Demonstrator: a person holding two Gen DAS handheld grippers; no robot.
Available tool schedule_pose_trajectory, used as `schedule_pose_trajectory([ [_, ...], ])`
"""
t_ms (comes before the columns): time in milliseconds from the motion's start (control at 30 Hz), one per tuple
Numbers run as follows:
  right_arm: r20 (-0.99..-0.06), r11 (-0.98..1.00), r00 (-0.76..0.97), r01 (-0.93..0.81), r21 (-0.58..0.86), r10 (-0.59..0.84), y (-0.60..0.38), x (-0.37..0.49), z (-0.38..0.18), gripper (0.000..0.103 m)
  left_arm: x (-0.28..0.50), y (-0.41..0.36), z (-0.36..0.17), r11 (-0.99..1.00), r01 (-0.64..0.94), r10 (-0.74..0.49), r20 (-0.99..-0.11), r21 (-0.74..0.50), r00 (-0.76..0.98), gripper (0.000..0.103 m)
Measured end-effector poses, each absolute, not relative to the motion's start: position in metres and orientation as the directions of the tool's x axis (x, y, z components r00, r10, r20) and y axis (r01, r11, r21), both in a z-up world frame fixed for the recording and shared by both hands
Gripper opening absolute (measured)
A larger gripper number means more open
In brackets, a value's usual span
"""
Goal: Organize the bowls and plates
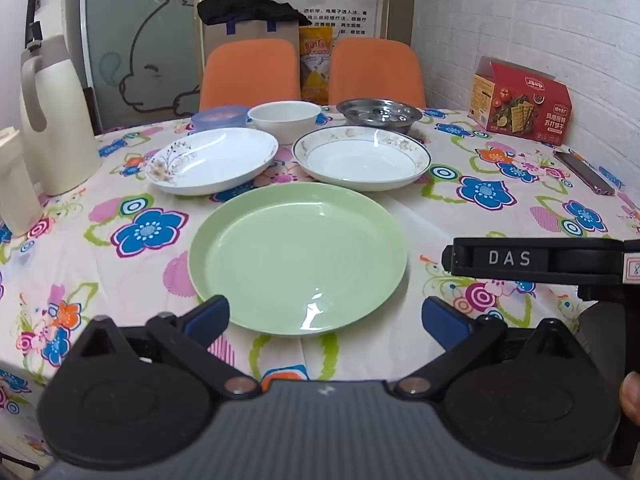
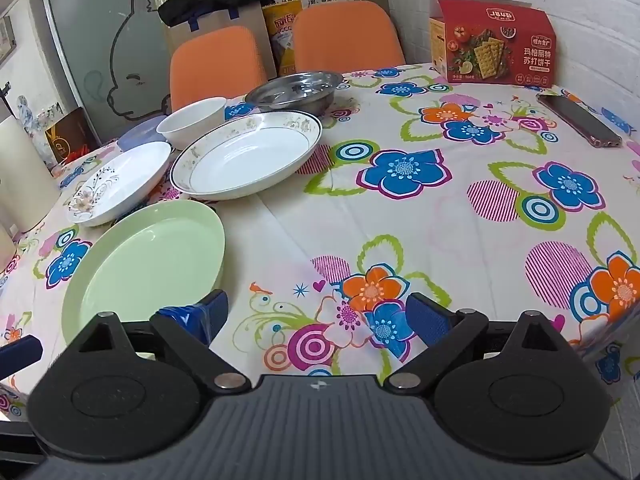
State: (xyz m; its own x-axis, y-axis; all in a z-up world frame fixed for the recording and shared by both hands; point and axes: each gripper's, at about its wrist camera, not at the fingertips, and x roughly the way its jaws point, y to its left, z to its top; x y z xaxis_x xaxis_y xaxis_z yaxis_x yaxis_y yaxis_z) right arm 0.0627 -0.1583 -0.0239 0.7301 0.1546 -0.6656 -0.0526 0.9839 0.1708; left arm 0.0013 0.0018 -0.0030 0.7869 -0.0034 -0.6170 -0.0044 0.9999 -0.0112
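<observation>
The green plate (image 1: pixel 298 258) lies flat on the table (image 1: pixel 460 208), right in front of your left tongs (image 1: pixel 326 318), which are spread wide and empty. Behind the green plate sit two white plates (image 1: pixel 212 160), then a white bowl (image 1: pixel 285 117) and a steel dish (image 1: pixel 379 112). Your right tongs (image 2: pixel 316 316) hover right of the green plate, also apart, holding nothing.
</observation>
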Motion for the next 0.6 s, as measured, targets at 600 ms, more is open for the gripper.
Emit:
schedule_pose_trajectory([
  [600,-0.662,0.981,0.73,-0.062,0.183,0.17,-0.1571,0.0626,-0.024,0.083,0.0032,0.0021,-0.0067,1.0,-0.007,-0.006,-0.628,-0.019,0.778,0.102],
])
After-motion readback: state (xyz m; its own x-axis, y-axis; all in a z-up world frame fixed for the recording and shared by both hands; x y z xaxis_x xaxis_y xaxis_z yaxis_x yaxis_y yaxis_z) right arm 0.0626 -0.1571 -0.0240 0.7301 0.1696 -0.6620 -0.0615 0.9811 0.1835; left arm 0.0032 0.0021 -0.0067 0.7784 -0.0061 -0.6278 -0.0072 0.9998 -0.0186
